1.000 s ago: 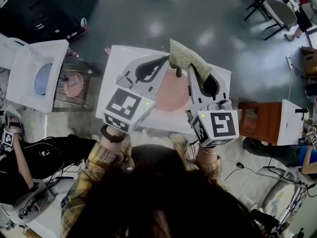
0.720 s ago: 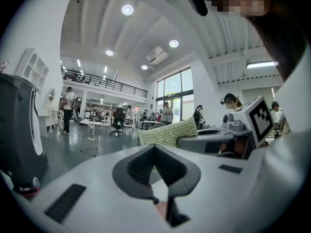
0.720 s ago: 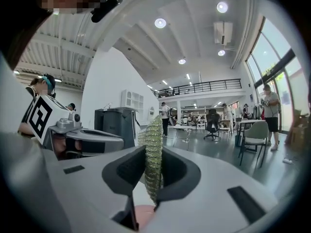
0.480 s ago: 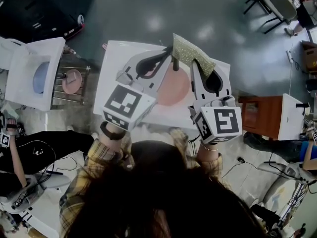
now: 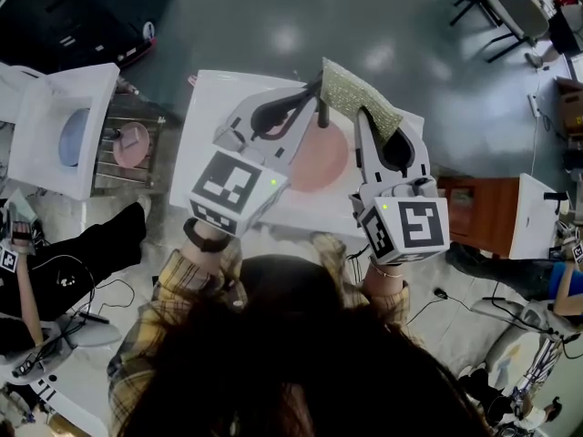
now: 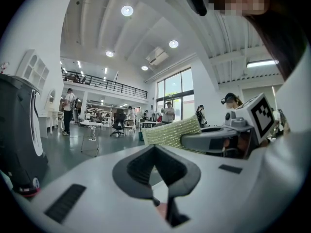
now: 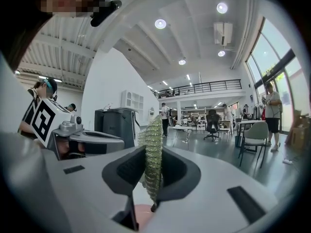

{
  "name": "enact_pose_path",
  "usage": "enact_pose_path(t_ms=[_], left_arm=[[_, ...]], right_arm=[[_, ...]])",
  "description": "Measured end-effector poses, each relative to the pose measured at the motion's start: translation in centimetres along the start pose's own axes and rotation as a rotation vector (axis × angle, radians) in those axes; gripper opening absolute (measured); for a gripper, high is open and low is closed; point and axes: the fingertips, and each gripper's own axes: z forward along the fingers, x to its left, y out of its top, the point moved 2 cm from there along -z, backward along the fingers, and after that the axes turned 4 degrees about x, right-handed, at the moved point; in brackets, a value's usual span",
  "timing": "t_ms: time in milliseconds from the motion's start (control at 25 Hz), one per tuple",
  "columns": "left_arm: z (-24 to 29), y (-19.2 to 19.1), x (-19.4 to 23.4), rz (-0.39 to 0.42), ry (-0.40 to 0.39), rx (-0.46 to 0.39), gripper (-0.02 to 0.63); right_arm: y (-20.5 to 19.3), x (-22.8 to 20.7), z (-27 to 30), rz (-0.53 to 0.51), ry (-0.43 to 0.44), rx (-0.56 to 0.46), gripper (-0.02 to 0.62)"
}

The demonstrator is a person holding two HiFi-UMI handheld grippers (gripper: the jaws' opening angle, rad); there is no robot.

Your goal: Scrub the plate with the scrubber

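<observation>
A pink plate [image 5: 314, 164] lies flat on the white table [image 5: 205, 126]. My right gripper [image 5: 363, 121] is shut on a green-gold scrubber [image 5: 360, 94], which stands on edge between the jaws [image 7: 154, 154] and hangs above the plate's far right rim. My left gripper [image 5: 319, 109] is shut, its tips right beside the scrubber over the plate's far rim. In the left gripper view the closed jaws [image 6: 156, 199] show only a sliver of pink below them; whether they pinch the rim I cannot tell. The scrubber [image 6: 171, 130] shows just beyond.
A white cabinet with a blue dish [image 5: 68, 139] and a wire rack holding a small pink plate [image 5: 132, 144] stand left of the table. A brown wooden cabinet [image 5: 474, 217] is at the right. People sit on the floor at both sides.
Both grippers and the scrubber have drifted slightly to the right over the plate. The seated person at the left has stretched a leg toward the table.
</observation>
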Motion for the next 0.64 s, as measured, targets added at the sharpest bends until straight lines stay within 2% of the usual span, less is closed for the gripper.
enact_pose_path(t_ms=[120,280,480,640], left_arm=[[0.2,0.0,-0.1,0.018,-0.014,-0.009,0.014],[0.5,0.2,-0.7,0.093,-0.026,-0.044,0.014],[0.9,1.0,-2.4,0.065,-0.079,-0.063,0.014],[1.5,2.2,-3.9,0.120,-0.114,-0.091,0.012]], right_arm=[[0.0,0.0,0.2,0.003,0.006,0.001,0.080],[-0.1,-0.2,0.2,0.007,0.010,0.003,0.080],[0.2,-1.3,-0.5,0.000,0.012,-0.004,0.080],[0.7,-2.8,-1.6,0.000,-0.005,-0.018,0.080]])
